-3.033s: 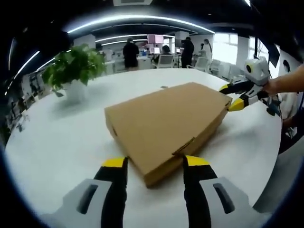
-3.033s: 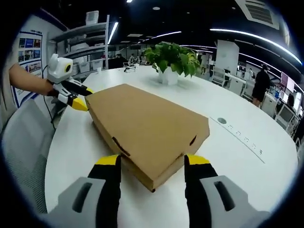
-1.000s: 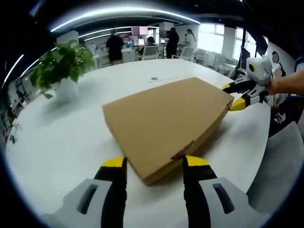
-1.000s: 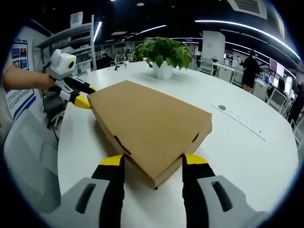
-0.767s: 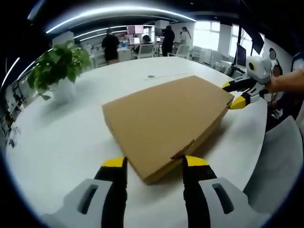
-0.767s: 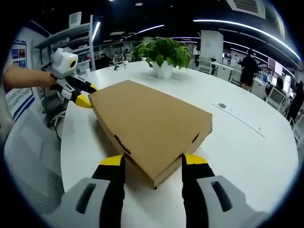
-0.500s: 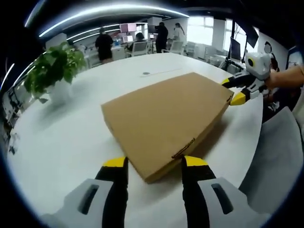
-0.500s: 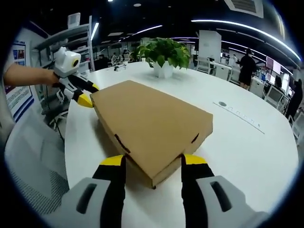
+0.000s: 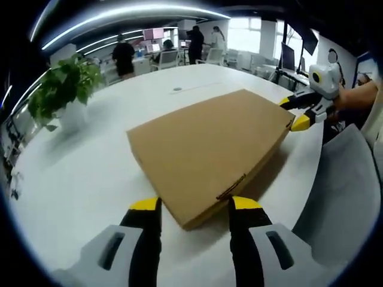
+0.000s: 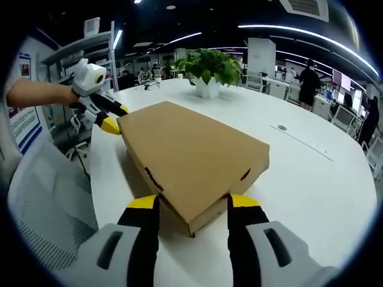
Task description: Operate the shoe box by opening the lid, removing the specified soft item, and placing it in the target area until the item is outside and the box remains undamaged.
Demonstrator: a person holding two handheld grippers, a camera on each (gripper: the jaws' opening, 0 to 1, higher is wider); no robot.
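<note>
- a large white round table (image 9: 90,179) takes up most of the foreground in both views.
- a green leafy plant in a white pot (image 10: 209,69) stands on the table top, well apart from the near edge.
- a grey mesh office chair (image 10: 45,197) sits just beside the table's edge.
- long curved strip lights (image 9: 131,15) run across a dark ceiling.
- bright windows (image 9: 251,33) line the far wall in the left gripper view.
- several people (image 9: 124,57) stand among desks and screens in the far office area.
- a tall shelving unit (image 10: 90,42) and wall posters (image 10: 15,122) stand at one side in the right gripper view.
</note>
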